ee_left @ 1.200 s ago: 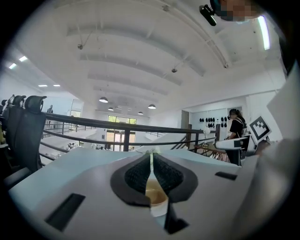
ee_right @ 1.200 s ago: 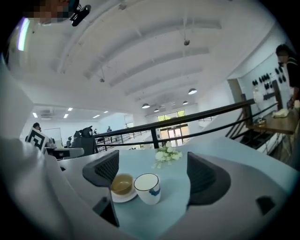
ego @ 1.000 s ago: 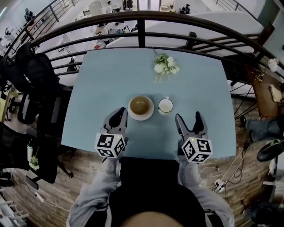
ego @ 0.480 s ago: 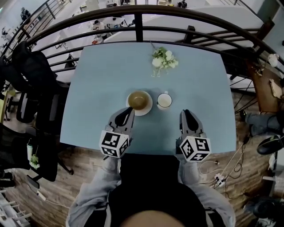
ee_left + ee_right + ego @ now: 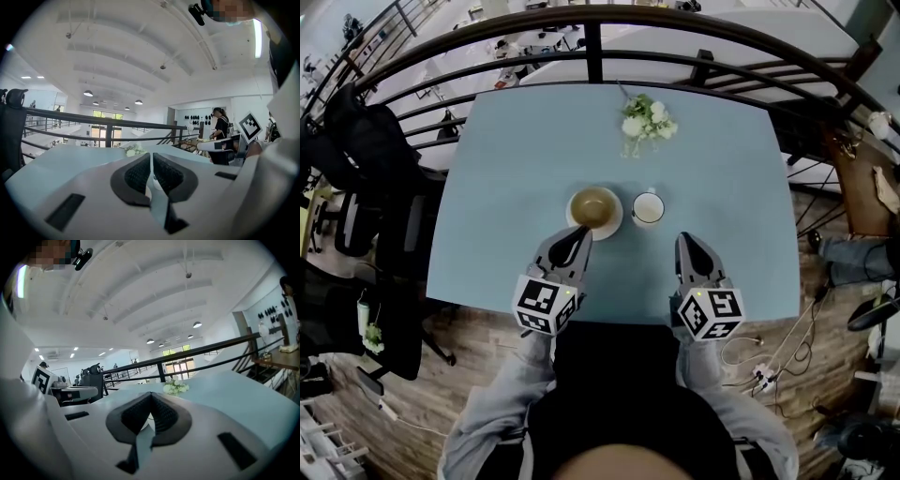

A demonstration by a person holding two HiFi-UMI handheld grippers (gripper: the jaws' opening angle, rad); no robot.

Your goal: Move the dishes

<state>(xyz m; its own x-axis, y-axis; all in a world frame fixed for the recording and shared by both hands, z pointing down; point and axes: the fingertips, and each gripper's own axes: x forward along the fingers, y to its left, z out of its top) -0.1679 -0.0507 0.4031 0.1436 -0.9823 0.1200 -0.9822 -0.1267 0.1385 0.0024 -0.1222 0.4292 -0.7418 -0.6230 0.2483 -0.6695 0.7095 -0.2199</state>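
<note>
near the middle of the pale blue bench (image 5: 516, 159) sits a white bowl (image 5: 594, 208) with a brownish inside, resting on a white saucer (image 5: 615, 225). a white cup (image 5: 648, 208) stands upright just beside them on the right, a thin strip of bench between saucer and cup. the left gripper (image 5: 580, 234) lies low over the bench with its tip at the saucer's near-left rim; whether it touches cannot be told. its fingers (image 5: 138, 174) are drawn narrow, with only a thin slit between the dark pads and something pale showing through it. the right gripper (image 5: 683, 242) points across the bench from the near side, a little right of the cup and apart from it. its fingers (image 5: 161, 416) have just closed and the pads meet at the tips with nothing between them. farther back, by the far edge, lies a small bunch of white flowers (image 5: 645, 120), and a dark railing (image 5: 596, 42) curves behind the bench
</note>
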